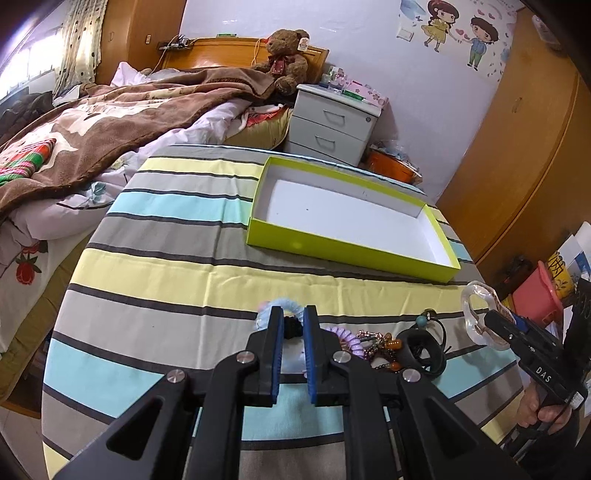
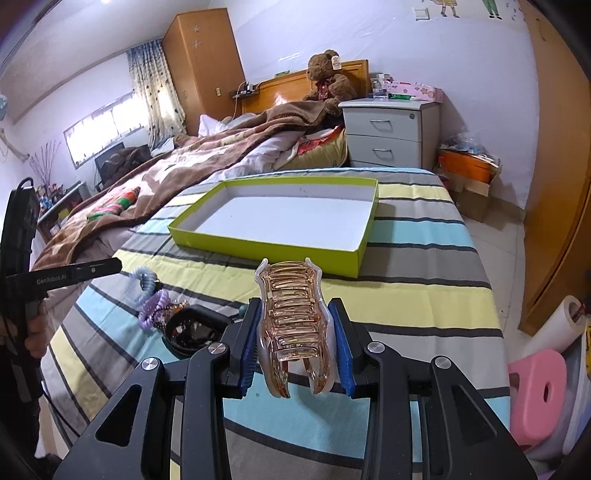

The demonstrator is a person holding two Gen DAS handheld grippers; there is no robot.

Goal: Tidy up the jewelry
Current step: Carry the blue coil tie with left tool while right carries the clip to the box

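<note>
both hands loaded, box still empty
my left gripper had pinched shut on the blue scrunchie, right gripper clamped the hair claw; next was carrying both over to the green box (pile stayed behind).

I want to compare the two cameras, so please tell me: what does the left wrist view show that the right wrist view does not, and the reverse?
Only the left wrist view shows the left gripper from behind, shut on the pale blue hair tie, and the wall sticker of two children.

Only the right wrist view shows the teeth of the amber hair claw held between the right gripper pads, the pink stool and the window.

Both show the green box, still empty, the striped cloth, the teddy bear and the purple coil tie.
</note>
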